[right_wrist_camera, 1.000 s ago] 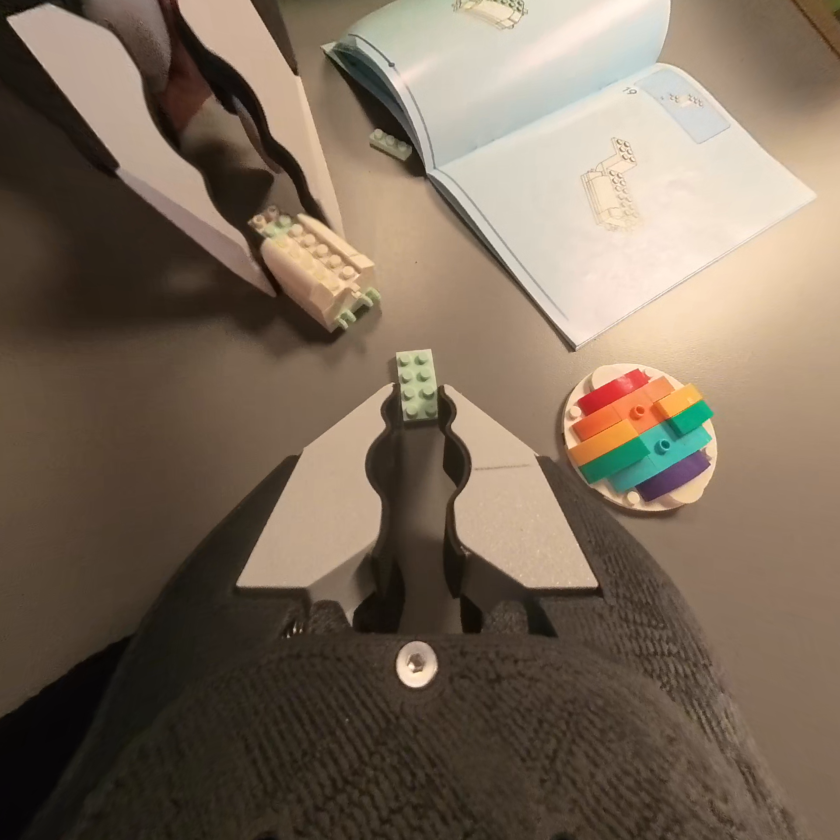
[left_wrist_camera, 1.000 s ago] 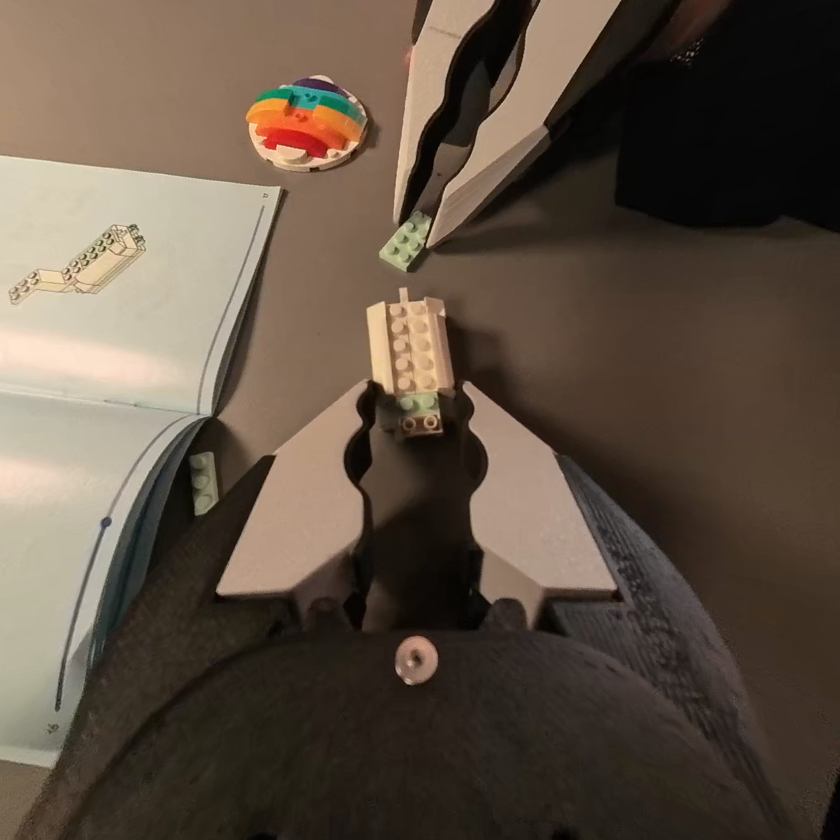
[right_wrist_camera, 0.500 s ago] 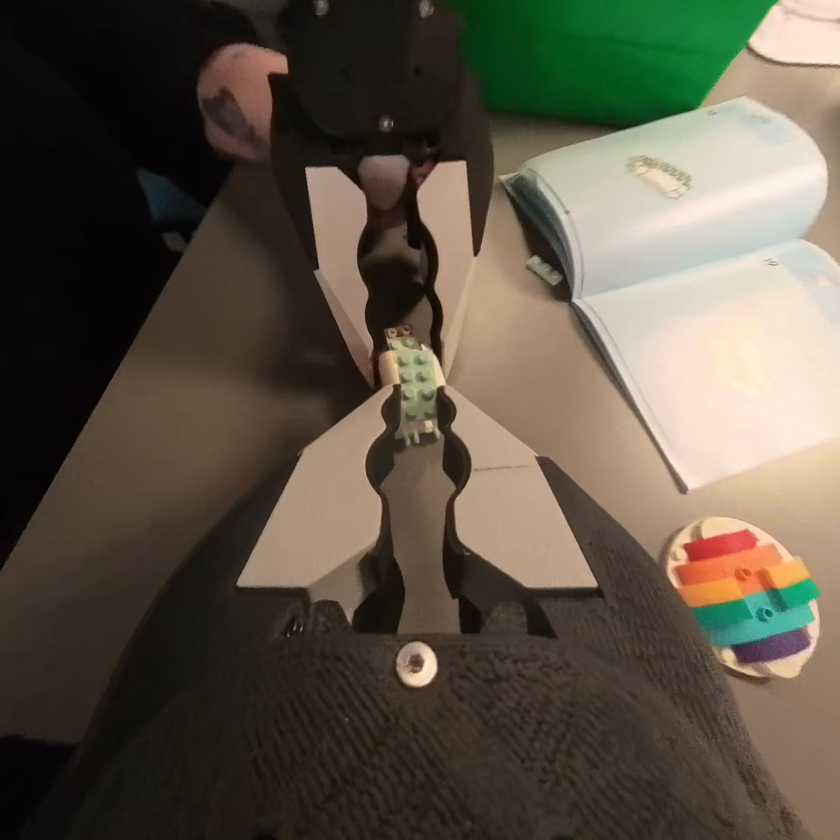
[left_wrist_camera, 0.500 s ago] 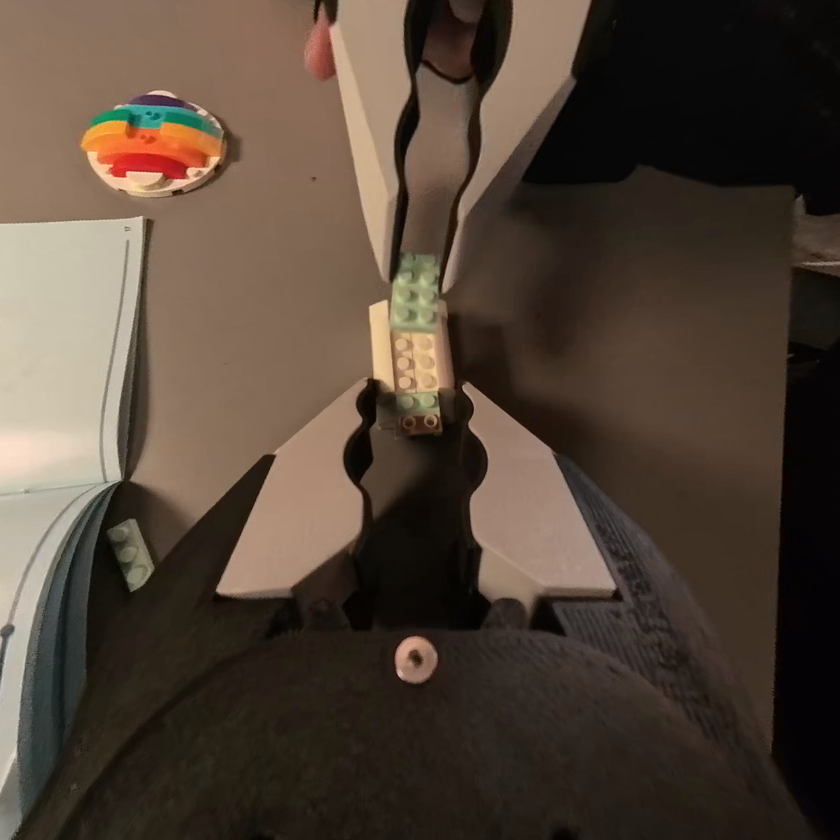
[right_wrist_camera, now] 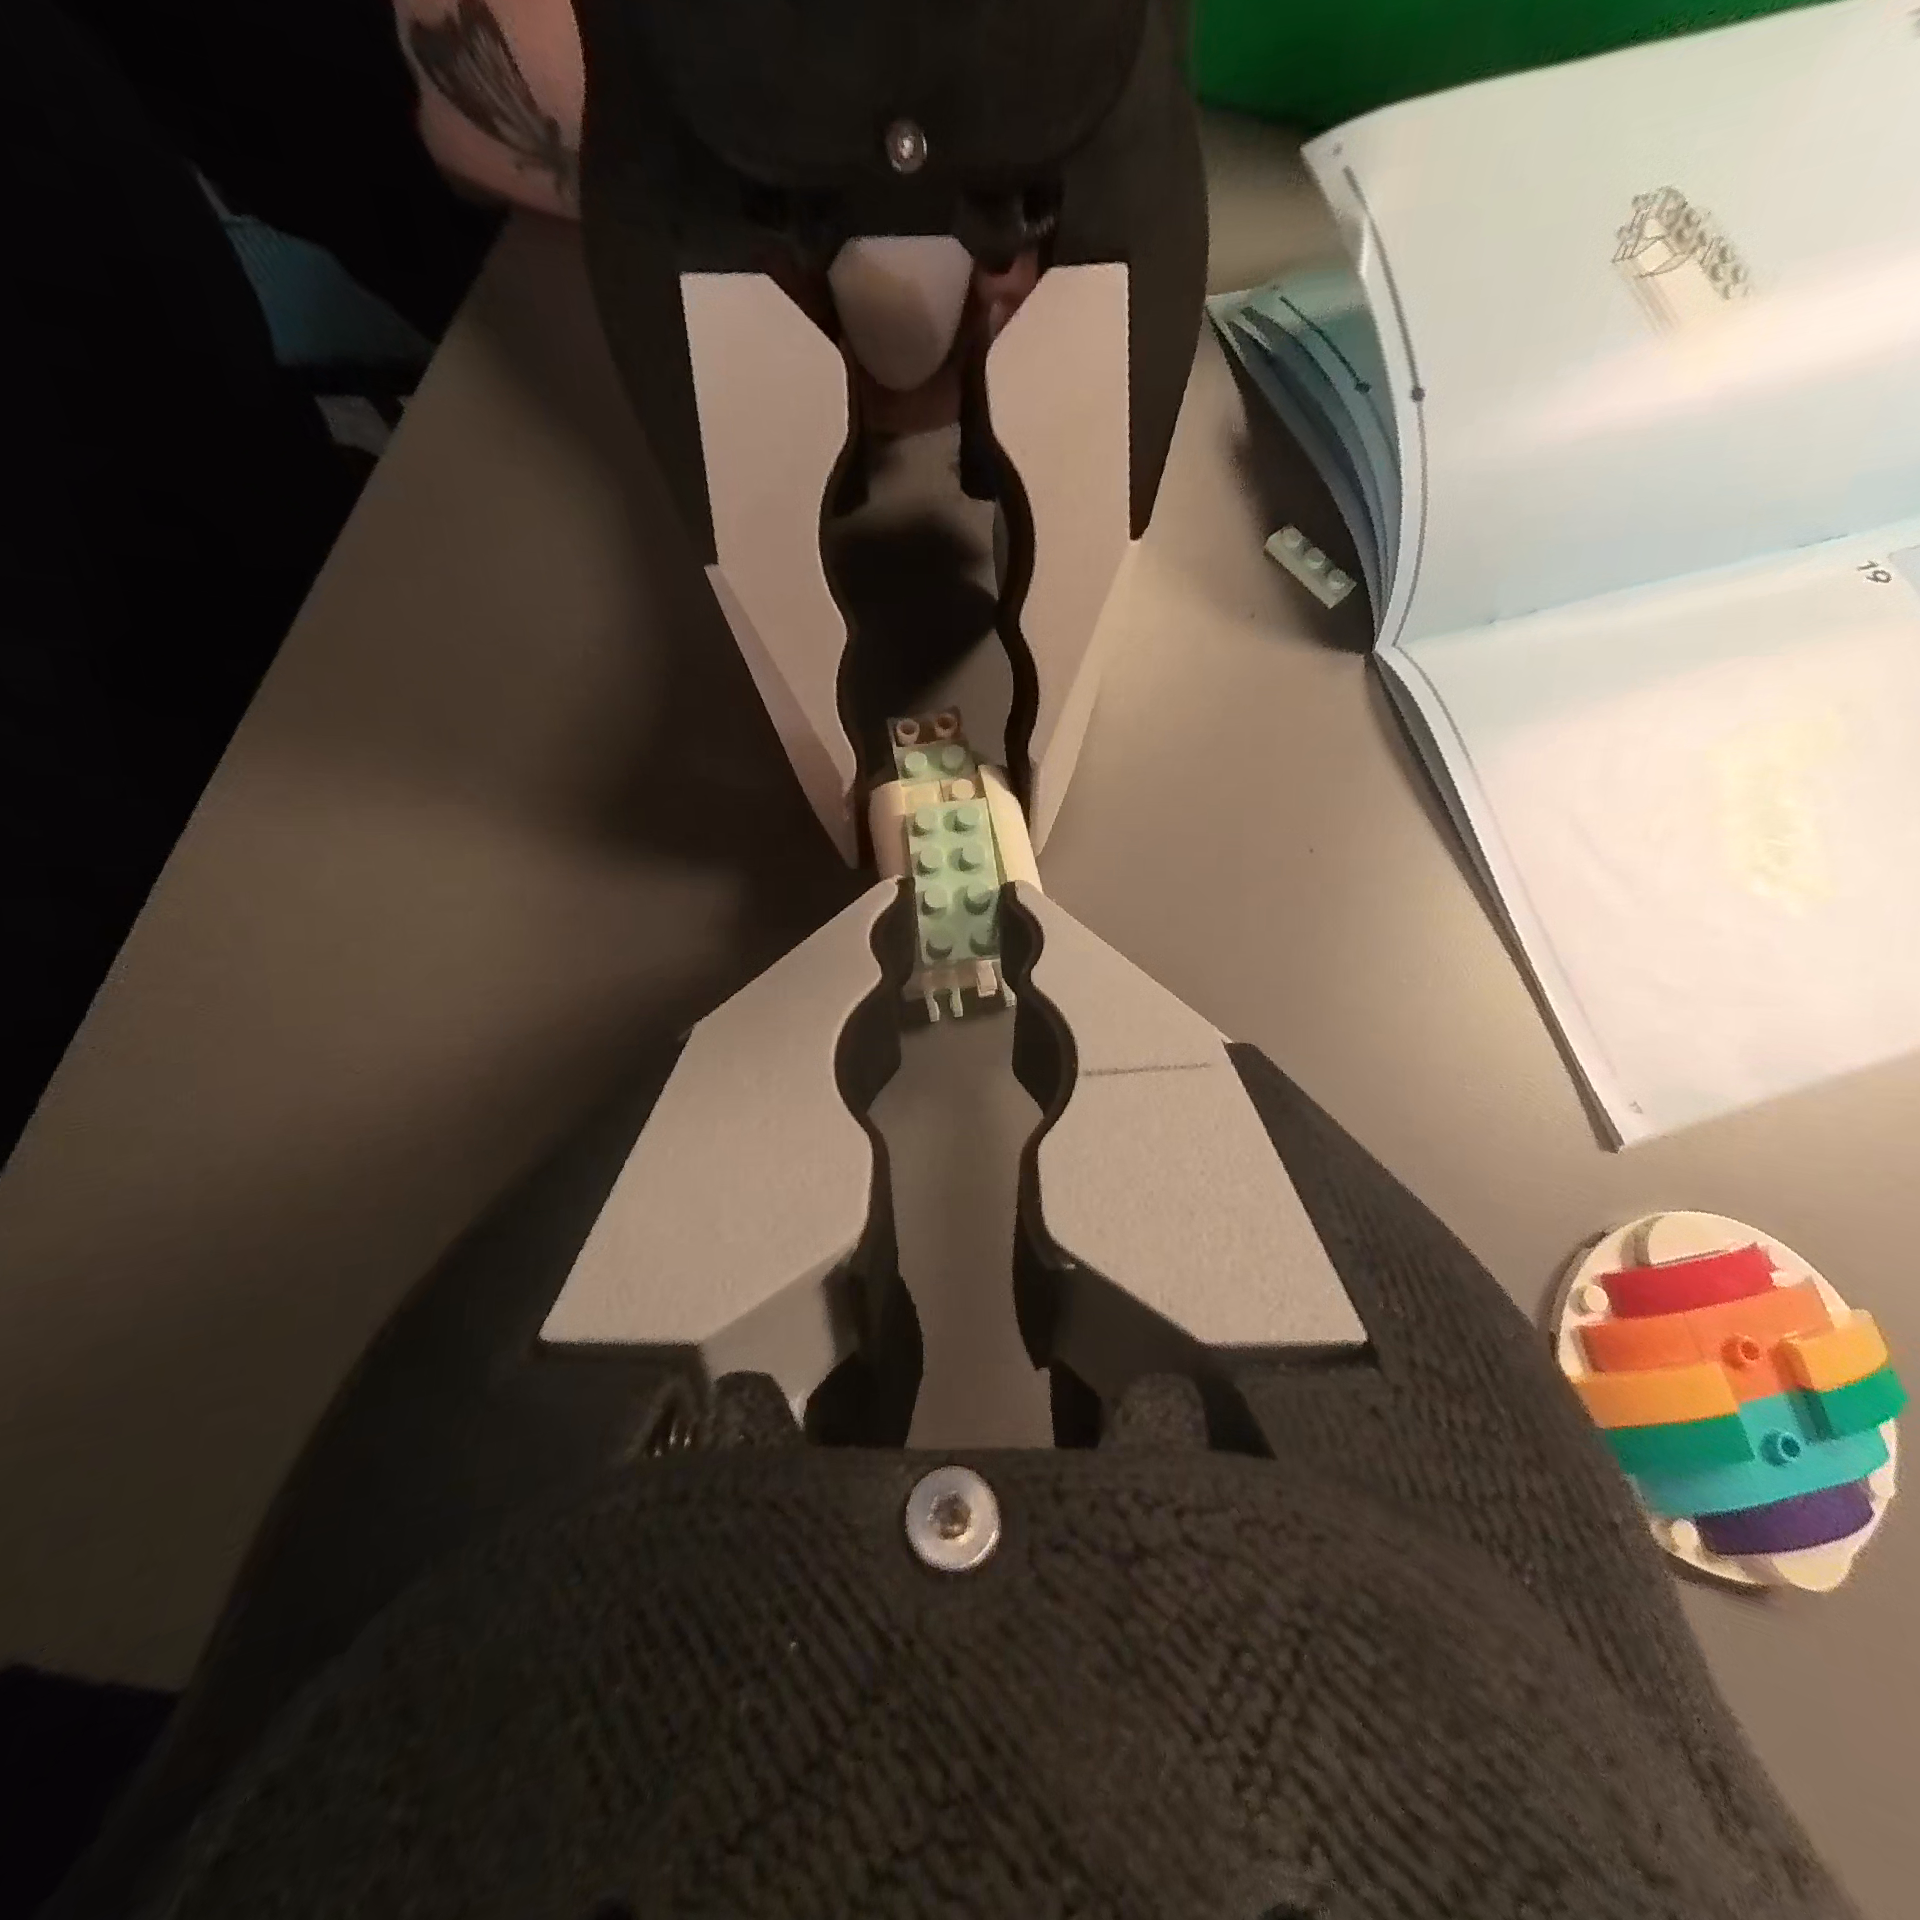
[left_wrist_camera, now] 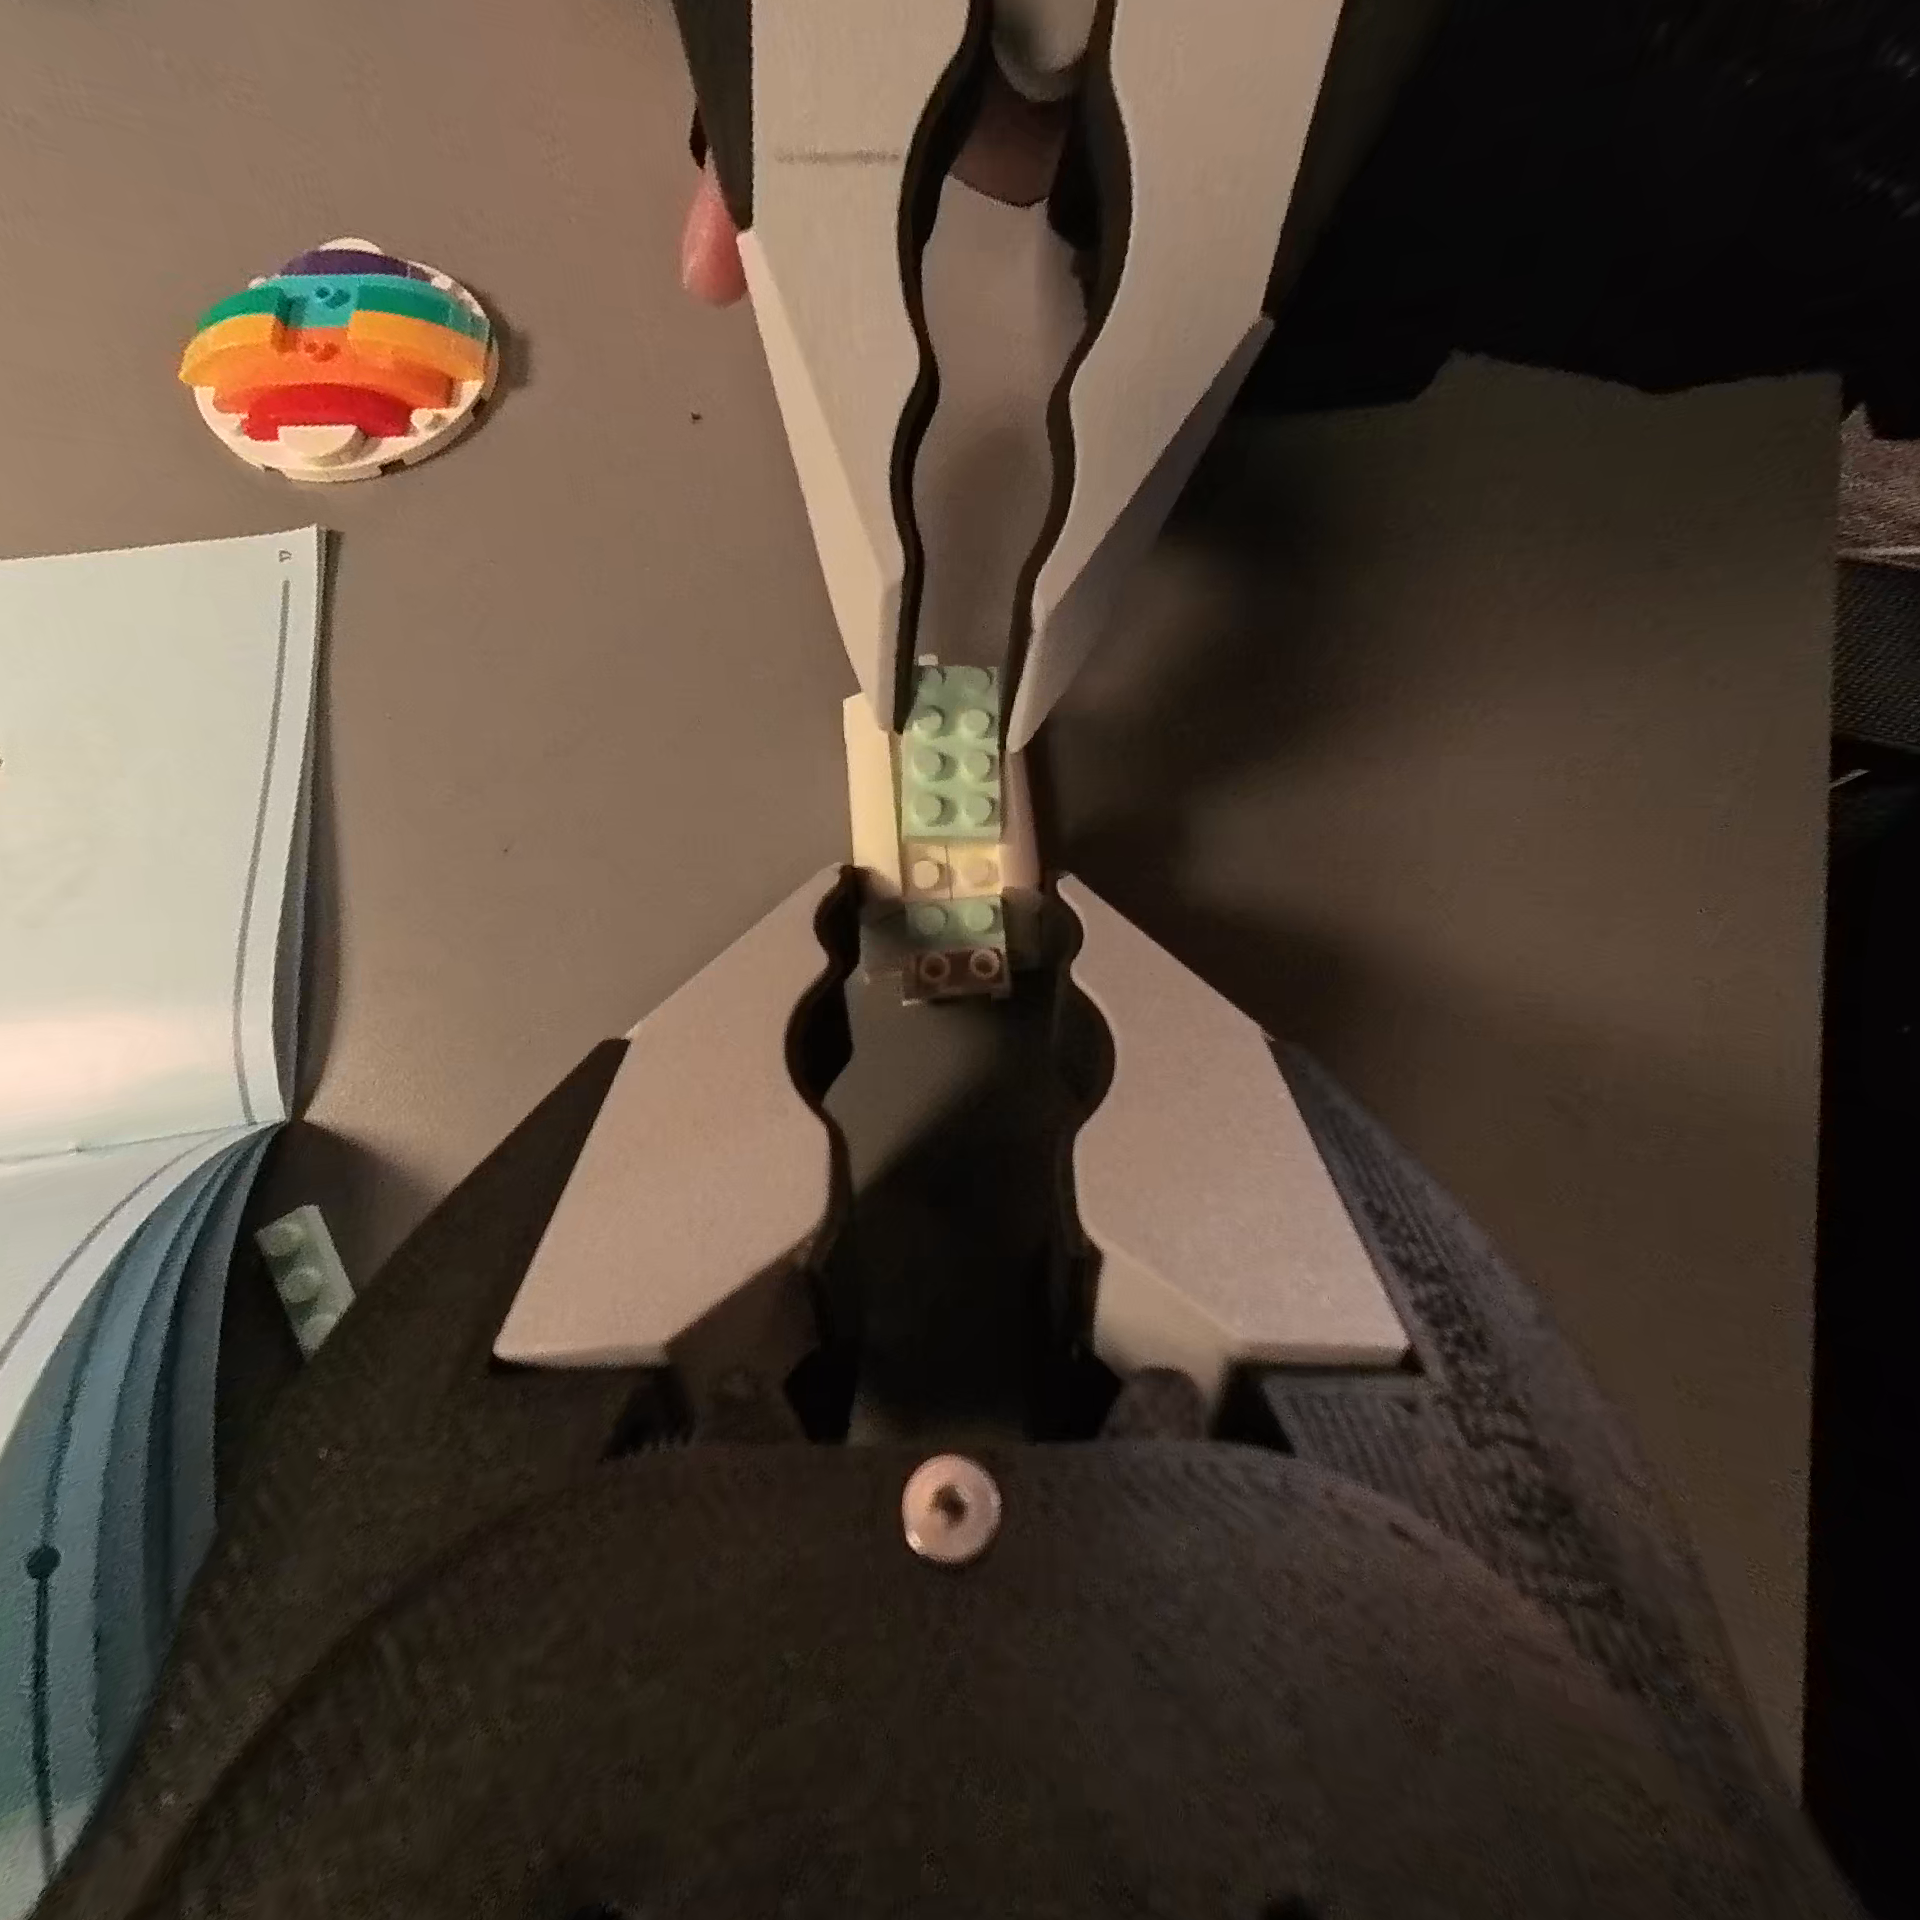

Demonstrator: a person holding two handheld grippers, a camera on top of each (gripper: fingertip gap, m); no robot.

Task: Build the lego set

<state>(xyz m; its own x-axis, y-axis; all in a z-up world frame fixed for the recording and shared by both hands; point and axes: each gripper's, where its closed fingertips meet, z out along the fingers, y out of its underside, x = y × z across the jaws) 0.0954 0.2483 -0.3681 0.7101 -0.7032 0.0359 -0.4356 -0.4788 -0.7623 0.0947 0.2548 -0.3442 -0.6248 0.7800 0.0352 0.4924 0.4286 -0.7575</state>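
My left gripper (left_wrist_camera: 956,904) is shut on the near end of a small cream build (left_wrist_camera: 868,790) with light green and brown pieces at that end. It holds the build above the grey table. My right gripper (right_wrist_camera: 951,920) is shut on a light green two-by-four plate (right_wrist_camera: 951,883), which lies along the top of the cream build (right_wrist_camera: 891,826). In the left wrist view the right gripper (left_wrist_camera: 956,722) comes from above and the green plate (left_wrist_camera: 951,774) covers most of the build's studs. The two grippers face each other tip to tip.
A round rainbow build (left_wrist_camera: 338,374) lies on the table (left_wrist_camera: 582,727), also in the right wrist view (right_wrist_camera: 1735,1392). An open light blue instruction booklet (left_wrist_camera: 135,831) (right_wrist_camera: 1662,623) has a loose green plate (left_wrist_camera: 301,1278) (right_wrist_camera: 1311,561) beside it. The table edge (right_wrist_camera: 312,582) runs along the left. My two grippers' fingertips are within a few centimetres of each other.
The right gripper carried the green plate from apart onto the cream build, then slid it farther along the top. The left gripper kept its hold and swung away from the booklet.
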